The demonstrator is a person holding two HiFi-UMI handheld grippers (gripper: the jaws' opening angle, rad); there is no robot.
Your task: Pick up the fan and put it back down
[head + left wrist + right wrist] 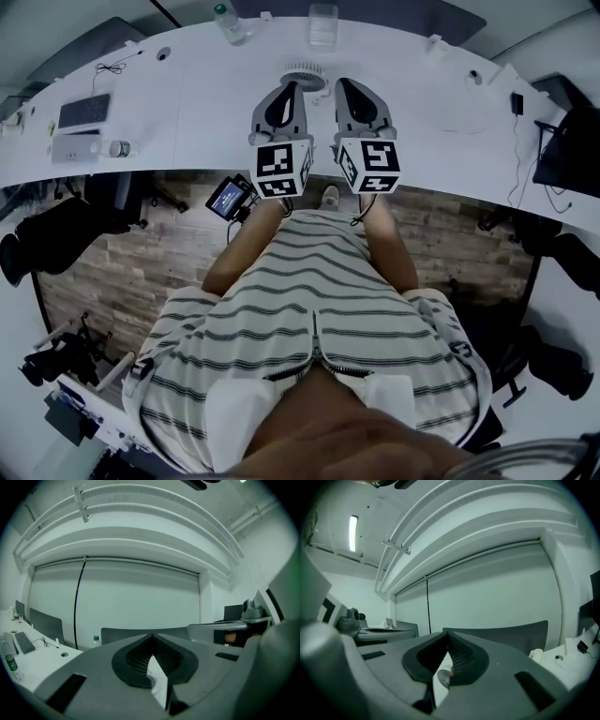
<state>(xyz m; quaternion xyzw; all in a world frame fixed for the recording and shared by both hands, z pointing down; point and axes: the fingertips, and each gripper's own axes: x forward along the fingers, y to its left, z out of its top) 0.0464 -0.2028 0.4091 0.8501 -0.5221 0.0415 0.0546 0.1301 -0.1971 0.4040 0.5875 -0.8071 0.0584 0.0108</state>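
Note:
A small white round fan point(305, 74) stands on the curved white table point(187, 103), near its far middle. My left gripper point(292, 87) and right gripper point(340, 85) are side by side just on the near side of the fan, tips pointing at it, apart from it. Both are shut with nothing between the jaws. Through the slit under the closed tips, a sliver of the fan's grille point(151, 681) shows in the left gripper view point(152, 637). The right gripper view point(447, 641) shows the same grille point(444, 678).
A water bottle point(230, 24) and a clear cup point(322, 23) stand at the table's far edge behind the fan. A keyboard point(84, 111) and a white device point(75, 147) lie at the left. Cables and a black chair point(567, 150) are at the right.

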